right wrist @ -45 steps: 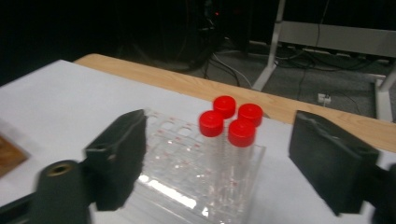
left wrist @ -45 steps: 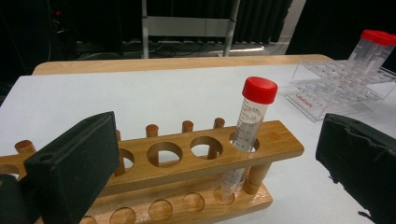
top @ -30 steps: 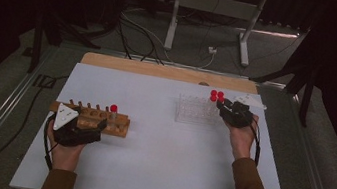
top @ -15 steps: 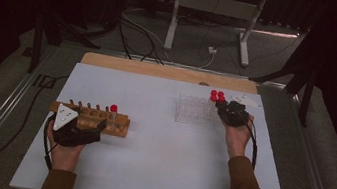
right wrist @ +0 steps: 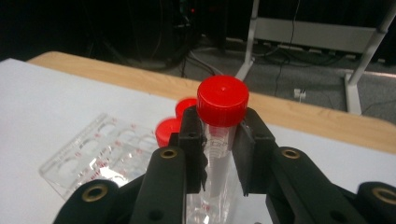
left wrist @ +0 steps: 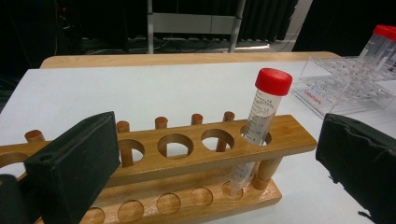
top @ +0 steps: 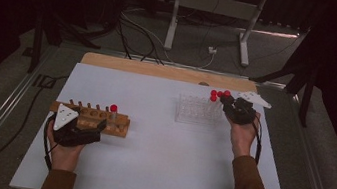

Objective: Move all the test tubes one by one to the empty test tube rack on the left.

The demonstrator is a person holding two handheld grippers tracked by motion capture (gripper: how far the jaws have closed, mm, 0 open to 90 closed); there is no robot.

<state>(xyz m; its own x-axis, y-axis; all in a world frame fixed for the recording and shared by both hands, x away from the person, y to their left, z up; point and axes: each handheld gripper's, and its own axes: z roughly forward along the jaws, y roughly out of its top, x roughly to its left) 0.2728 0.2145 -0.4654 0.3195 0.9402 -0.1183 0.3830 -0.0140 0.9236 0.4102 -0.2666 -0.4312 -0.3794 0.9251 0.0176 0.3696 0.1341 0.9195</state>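
Note:
A wooden rack [top: 97, 119] lies at the left of the white table, with one red-capped tube [top: 113, 109] upright in its end hole. My left gripper [top: 75, 128] sits at the rack's near side. In the left gripper view its black pads [left wrist: 70, 158] stand wide apart with the wooden rack [left wrist: 205, 154] and its tube [left wrist: 266, 116] ahead between them, and a gap shows beside the right pad. My right gripper [right wrist: 219, 140] is shut on a red-capped tube [right wrist: 222, 100] just below the cap, above the clear plastic rack [right wrist: 93, 158]. Two more red caps [right wrist: 170, 130] stand behind it.
The clear rack [top: 194, 109] sits at the back right of the table, with a cluster of red caps [top: 217, 94] at its right end beside my right gripper [top: 236, 109]. A wooden strip [top: 160, 70] edges the far side. Cables and a metal stand lie on the floor beyond.
The right gripper has shifted only slightly at the clear rack's right end. The left hand and the wooden rack have not moved.

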